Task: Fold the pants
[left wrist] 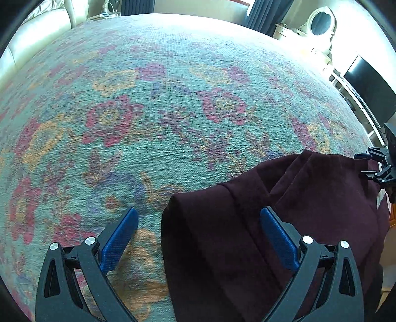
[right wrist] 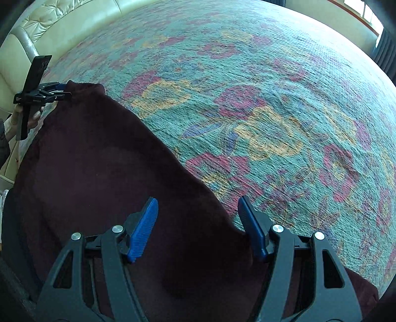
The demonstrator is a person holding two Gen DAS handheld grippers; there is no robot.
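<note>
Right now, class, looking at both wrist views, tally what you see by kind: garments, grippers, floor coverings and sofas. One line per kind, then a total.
Garments: 1, the dark maroon pants
Grippers: 2, the left gripper and the right gripper, both open over the pants
Floor coverings: 1, the floral rug
Sofas: 1, the cream sofa
Total: 5

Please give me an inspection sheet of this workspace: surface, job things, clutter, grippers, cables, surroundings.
Surface: floral bedspread, teal with pink and yellow flowers.
Job's things: dark maroon pants, lying partly folded at the near edge.
Clutter: nothing seen on the bedspread.
Grippers: left gripper open, straddling the pants' edge; right gripper open above the pants.
Cables: nothing seen clearly.
Surroundings: cream padded headboard, dark monitor, white oval mirror, dark curtain.
</note>
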